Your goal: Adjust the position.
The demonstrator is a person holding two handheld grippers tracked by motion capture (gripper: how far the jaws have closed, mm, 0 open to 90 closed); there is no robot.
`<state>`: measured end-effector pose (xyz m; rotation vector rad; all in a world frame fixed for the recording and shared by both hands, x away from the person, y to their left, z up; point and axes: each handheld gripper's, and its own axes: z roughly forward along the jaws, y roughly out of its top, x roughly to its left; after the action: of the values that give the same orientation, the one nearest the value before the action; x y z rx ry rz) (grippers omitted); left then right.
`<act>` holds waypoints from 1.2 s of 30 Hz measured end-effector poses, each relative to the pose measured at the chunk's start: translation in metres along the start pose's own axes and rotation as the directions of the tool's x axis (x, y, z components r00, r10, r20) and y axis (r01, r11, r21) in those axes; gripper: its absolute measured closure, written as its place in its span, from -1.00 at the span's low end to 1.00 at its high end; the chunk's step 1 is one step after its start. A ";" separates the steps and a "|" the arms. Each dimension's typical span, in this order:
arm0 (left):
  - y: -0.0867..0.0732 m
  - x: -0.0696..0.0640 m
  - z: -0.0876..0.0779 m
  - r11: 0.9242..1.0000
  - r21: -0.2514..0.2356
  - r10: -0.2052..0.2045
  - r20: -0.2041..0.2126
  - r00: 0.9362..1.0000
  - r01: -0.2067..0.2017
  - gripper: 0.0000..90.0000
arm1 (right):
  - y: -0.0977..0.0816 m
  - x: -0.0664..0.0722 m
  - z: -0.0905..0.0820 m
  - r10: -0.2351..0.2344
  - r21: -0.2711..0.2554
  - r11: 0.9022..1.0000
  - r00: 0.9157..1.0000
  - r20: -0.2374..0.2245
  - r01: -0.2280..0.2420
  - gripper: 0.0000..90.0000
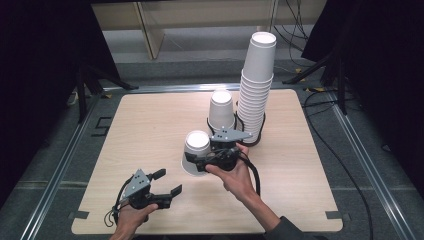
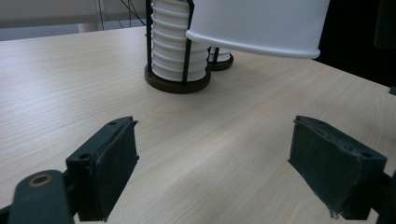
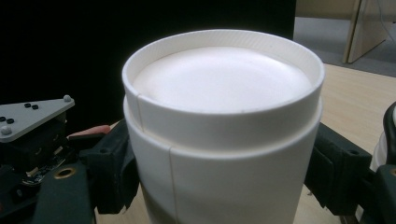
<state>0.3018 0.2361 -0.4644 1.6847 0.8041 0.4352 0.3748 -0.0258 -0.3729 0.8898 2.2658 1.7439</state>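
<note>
An upturned white paper cup [image 1: 196,152] is seen clamped between the jaws of the right gripper [image 1: 204,161], a little toward six o'clock from the centre of the wooden table [image 1: 145,120]. In the right gripper view the cup [image 3: 223,135] appears as two nested cups, one rim showing just below the other, with a black pad pressed against each side. In the left gripper view its open rim [image 2: 254,28] is seen raised clear of the tabletop. The left gripper [image 1: 165,184] is held at about seven o'clock on the table, its jaws spread wide with nothing between them; bare wood is seen between its pads [image 2: 109,163] in its own view. At about one o'clock from the held cup, a tall stack of white cups [image 1: 256,87] is seen standing in a dark wire holder [image 1: 252,140], leaning slightly. Just beside it, at its nine o'clock, a shorter stack of upturned cups [image 1: 221,111] stands. Both stacks are kept well apart from the left gripper, while the right gripper's hand [image 1: 235,172] lies near the holder's base.
</note>
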 end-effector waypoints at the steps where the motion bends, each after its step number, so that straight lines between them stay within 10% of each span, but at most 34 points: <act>1: 0.000 -0.001 0.000 1.000 0.000 -0.002 0.000 1.000 0.002 -0.68 | -0.001 -0.001 0.000 -0.004 0.003 1.000 1.000 -0.005 0.004 -0.50; 36: 0.000 -0.010 0.016 1.000 -0.017 0.010 0.061 0.998 -0.009 -0.87 | -0.023 0.019 0.028 -0.027 0.068 0.997 0.995 -0.093 0.033 -0.50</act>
<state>0.3054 0.2178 -0.4672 1.6787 0.7463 0.3942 0.3633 0.0043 -0.3986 0.7985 2.3983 1.7377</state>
